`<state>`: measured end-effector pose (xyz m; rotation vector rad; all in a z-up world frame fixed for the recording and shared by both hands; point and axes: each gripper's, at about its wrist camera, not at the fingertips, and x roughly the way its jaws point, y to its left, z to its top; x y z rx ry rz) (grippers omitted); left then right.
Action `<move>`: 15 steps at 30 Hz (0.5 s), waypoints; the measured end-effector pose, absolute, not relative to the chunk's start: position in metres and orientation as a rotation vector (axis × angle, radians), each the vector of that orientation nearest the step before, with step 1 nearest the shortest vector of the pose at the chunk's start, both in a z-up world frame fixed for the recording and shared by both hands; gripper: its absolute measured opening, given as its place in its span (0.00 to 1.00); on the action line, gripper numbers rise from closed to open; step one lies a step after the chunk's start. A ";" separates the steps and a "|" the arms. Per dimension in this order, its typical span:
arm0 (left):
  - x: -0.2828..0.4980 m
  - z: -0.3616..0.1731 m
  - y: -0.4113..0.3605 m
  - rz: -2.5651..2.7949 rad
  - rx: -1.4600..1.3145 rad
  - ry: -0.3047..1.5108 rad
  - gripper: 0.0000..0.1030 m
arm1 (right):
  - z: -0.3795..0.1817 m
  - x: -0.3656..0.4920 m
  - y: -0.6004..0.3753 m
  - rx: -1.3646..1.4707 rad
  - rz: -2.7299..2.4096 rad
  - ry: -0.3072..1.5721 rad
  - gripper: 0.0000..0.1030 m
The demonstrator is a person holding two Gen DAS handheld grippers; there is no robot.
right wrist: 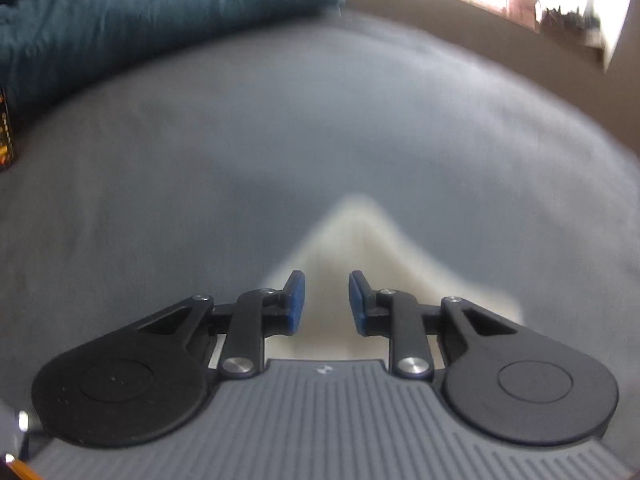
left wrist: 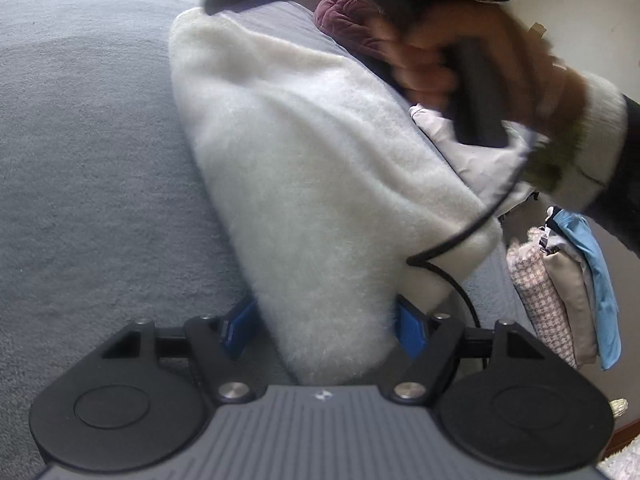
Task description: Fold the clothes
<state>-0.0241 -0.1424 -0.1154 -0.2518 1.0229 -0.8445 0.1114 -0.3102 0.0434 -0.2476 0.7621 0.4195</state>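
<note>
A white fleecy garment (left wrist: 304,168) lies on the grey bed cover (left wrist: 88,168). My left gripper (left wrist: 324,326) is wide open, its blue pads (left wrist: 240,330) on either side of the garment's near end, which fills the gap. In the left wrist view a hand holds the right gripper's dark handle (left wrist: 476,92) over the garment's far end. In the blurred right wrist view my right gripper (right wrist: 326,306) is open, and a pointed corner of the white garment (right wrist: 356,236) lies between and beyond its blue pads (right wrist: 296,302).
A stack of folded clothes (left wrist: 560,292), checked, beige and light blue, sits at the right of the left wrist view. A maroon quilted item (left wrist: 348,20) lies at the far end. A teal blanket (right wrist: 140,12) lies at the back of the bed (right wrist: 200,140).
</note>
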 end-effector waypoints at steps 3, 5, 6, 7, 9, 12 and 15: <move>-0.025 -0.116 -0.145 -0.847 -0.231 1.016 0.70 | 0.003 0.129 -0.312 -0.294 0.398 0.782 0.22; -0.026 -0.117 -0.146 -0.849 -0.212 1.012 0.70 | -0.019 0.130 -0.317 -0.308 0.384 0.776 0.22; -0.027 -0.116 -0.146 -0.855 -0.202 1.006 0.70 | -0.020 0.126 -0.318 -0.296 0.378 0.758 0.23; -0.027 -0.115 -0.146 -0.861 -0.192 1.000 0.71 | -0.017 0.124 -0.316 -0.300 0.374 0.752 0.23; -0.028 -0.113 -0.147 -0.873 -0.172 0.989 0.71 | -0.003 0.124 -0.317 -0.307 0.382 0.752 0.23; -0.031 -0.107 -0.143 -0.890 -0.134 0.956 0.71 | 0.027 0.119 -0.339 -0.194 0.360 0.729 0.23; -0.040 -0.094 -0.136 -0.916 -0.056 0.890 0.65 | 0.056 0.087 -0.370 -0.125 0.334 0.682 0.23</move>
